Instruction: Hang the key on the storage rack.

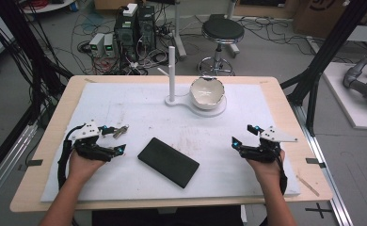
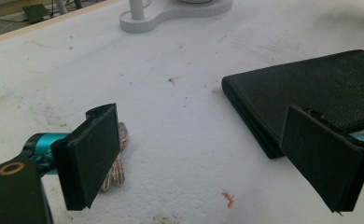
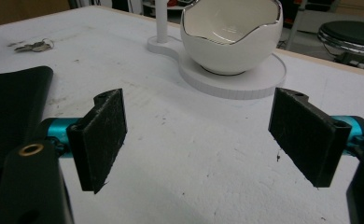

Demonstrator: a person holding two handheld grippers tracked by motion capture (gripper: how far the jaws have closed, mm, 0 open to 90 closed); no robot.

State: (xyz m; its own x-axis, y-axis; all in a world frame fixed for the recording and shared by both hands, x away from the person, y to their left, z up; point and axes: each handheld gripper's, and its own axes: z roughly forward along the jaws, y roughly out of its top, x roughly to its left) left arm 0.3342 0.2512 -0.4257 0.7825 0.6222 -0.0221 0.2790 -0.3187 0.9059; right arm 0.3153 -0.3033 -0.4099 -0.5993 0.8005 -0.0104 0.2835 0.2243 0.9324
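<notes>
A black leather wallet (image 1: 168, 161) lies flat near the middle of the white mat; its corner also shows in the left gripper view (image 2: 311, 88) and the right gripper view (image 3: 12, 102). A bunch of keys (image 1: 120, 130) rests just beyond my left gripper (image 1: 112, 139), partly behind its left pad (image 2: 117, 158). A white eggshell-shaped bowl (image 1: 207, 92) sits on a white stand with an upright post (image 1: 171, 70) at the far middle. My left gripper (image 2: 208, 158) is open with bare mat between its pads. My right gripper (image 1: 243, 136) is open over bare mat, the bowl (image 3: 231, 35) ahead of it.
The white mat (image 1: 125, 108) covers a wooden table (image 1: 59, 117). Beyond the table stand a black stool (image 1: 222, 30), computer boxes (image 1: 134, 28) and cables on the floor. Black frame posts rise at both sides.
</notes>
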